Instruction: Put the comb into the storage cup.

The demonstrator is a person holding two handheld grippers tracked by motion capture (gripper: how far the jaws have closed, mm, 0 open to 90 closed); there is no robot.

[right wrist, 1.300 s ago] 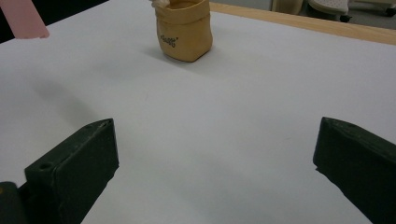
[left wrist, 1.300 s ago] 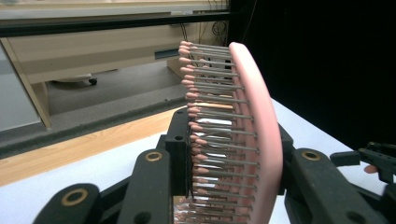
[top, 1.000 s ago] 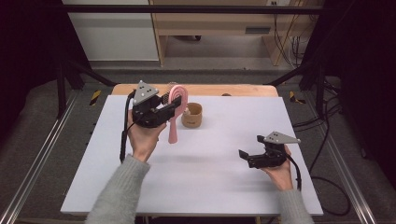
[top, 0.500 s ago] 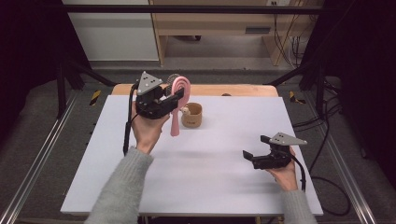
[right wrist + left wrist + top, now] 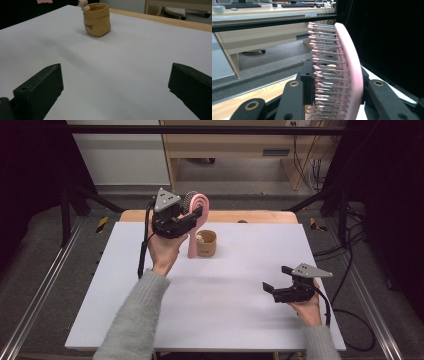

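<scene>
Pink hairbrush (image 5: 195, 222) stands clamped between the left tongs (image 5: 192, 215), handle down.

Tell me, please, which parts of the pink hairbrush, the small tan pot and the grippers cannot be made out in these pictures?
- Pink hairbrush: in the left gripper view its handle is cut off by the bottom edge.
- Small tan pot: its inside is hidden by its wall; its lettering is too small to read.
- Left gripper: in the high view the brush head covers its jaw tips.
- Right gripper: the gripper's body is cut off.
</scene>
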